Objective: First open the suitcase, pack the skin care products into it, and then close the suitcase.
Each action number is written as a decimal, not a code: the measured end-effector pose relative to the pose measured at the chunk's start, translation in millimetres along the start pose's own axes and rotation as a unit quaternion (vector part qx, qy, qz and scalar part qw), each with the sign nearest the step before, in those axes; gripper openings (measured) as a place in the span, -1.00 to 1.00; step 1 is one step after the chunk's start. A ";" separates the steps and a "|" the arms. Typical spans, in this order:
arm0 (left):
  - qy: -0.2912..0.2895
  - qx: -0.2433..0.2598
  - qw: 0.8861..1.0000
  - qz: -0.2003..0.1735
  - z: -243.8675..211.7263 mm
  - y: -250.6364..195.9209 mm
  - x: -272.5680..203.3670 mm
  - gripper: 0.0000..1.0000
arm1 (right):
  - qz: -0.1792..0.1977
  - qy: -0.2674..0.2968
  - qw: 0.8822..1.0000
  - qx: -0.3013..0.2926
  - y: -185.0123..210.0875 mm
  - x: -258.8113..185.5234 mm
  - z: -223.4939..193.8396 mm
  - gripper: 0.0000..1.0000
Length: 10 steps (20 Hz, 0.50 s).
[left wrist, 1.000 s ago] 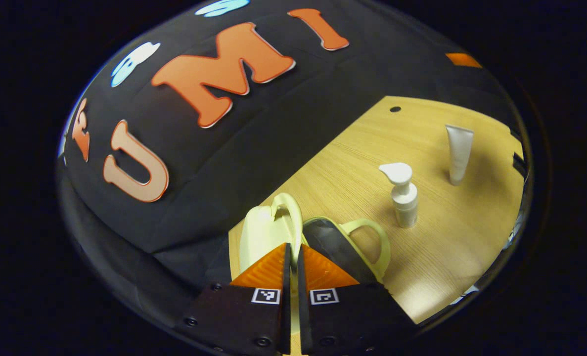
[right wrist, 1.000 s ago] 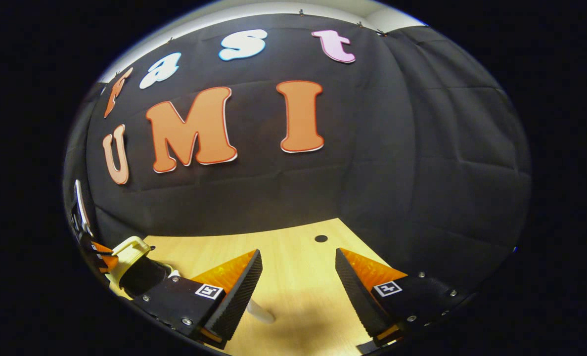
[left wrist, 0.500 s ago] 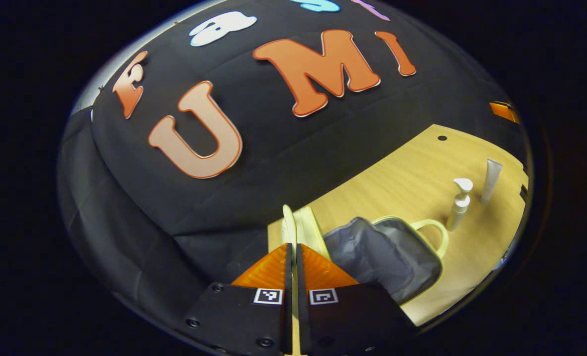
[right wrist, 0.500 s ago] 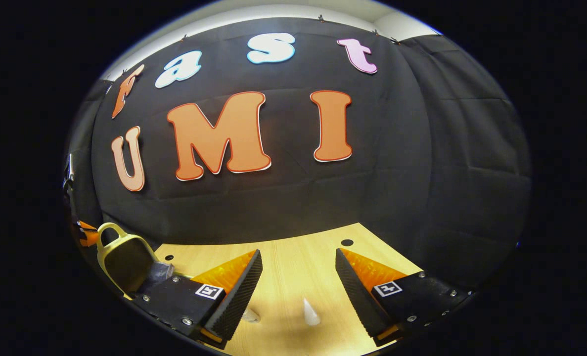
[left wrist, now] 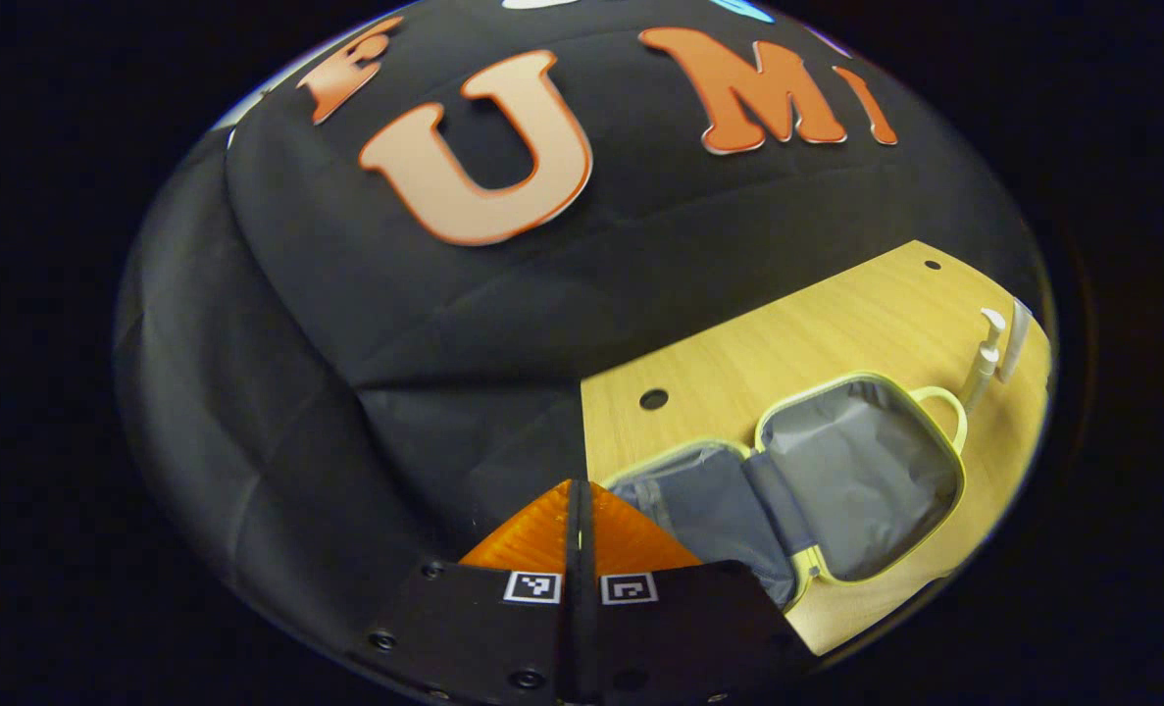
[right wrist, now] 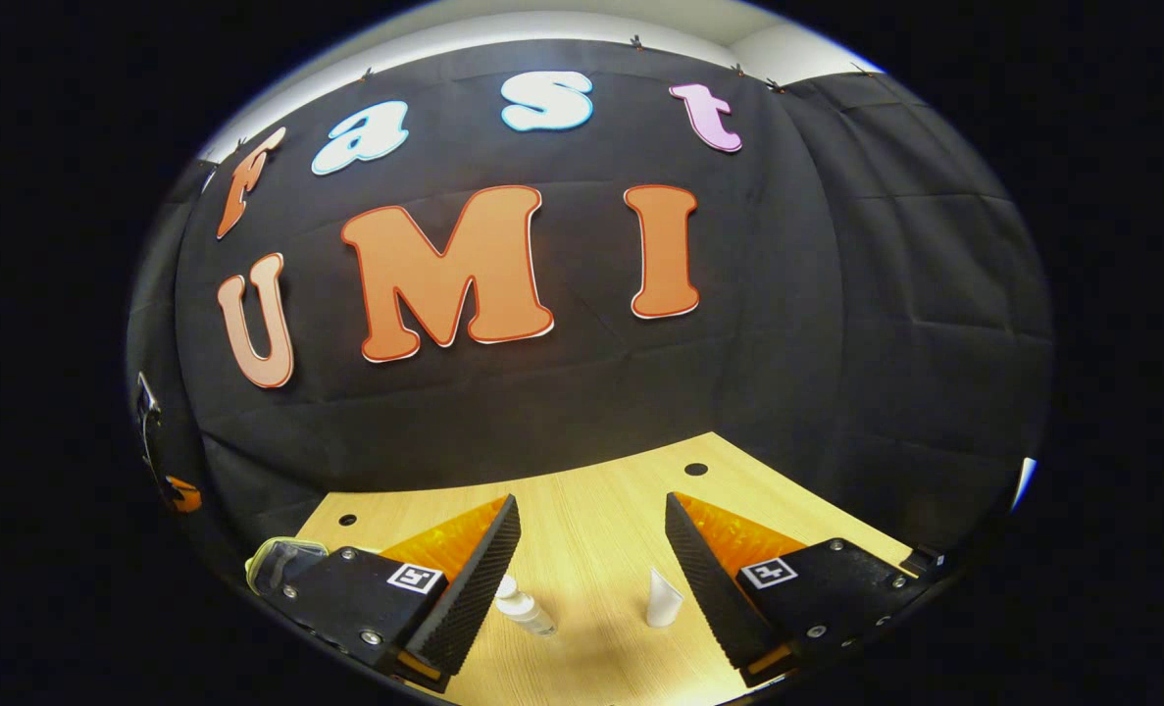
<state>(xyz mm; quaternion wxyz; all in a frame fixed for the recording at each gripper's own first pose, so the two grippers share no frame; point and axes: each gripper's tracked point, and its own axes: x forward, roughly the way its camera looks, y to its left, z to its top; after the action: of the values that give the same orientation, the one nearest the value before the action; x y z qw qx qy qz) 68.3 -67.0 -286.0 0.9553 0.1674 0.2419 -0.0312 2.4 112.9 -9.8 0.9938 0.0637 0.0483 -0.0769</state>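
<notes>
Wooden desk [left wrist: 797, 324] carries the suitcase [left wrist: 836, 480], lying open at the lower right of the left gripper view, its grey lining exposed. Pump bottle [right wrist: 523, 610] and tube [right wrist: 662, 598] stand, seemingly upright, between the right gripper [right wrist: 591, 549]'s spread fingers. Left gripper [left wrist: 580, 520]'s fingers are closed on nothing.

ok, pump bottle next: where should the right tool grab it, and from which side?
Probably the plain round body below the pump head. The pump bottle stands upright on the table, just ahead of the open right tool, nearer its left finger. Come in level from the front, one finger on each side. The head overhangs to one side, so it is a poor grip. The tube stands apart, leaving room.
</notes>
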 end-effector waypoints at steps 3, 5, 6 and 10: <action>0.002 -0.070 0.997 -0.028 -34.1 -3.2 -3.9 -0.99 | -0.005 0.009 1.000 0.017 -2.5 -1.9 -5.9 0.89; -0.006 -0.072 0.997 -0.028 -35.2 -8.9 -11.0 -0.99 | -0.009 0.010 1.000 0.016 -12.4 -4.0 -5.7 0.90; -0.013 -0.069 0.997 -0.021 -28.5 -12.6 -11.6 -0.99 | -0.015 0.007 1.000 0.013 -21.0 -4.6 -3.7 0.89; -0.044 -0.135 0.989 -0.051 5.7 -64.5 -16.1 -0.99 | -0.043 -0.001 0.999 0.004 -56.6 -10.4 0.4 0.89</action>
<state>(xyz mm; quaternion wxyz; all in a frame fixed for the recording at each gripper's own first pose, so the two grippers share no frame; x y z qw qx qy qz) 47.6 -130.0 -293.3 0.9760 0.0228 0.2096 -0.0541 -16.8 59.0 -15.1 0.9894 0.0658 0.0499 -0.1194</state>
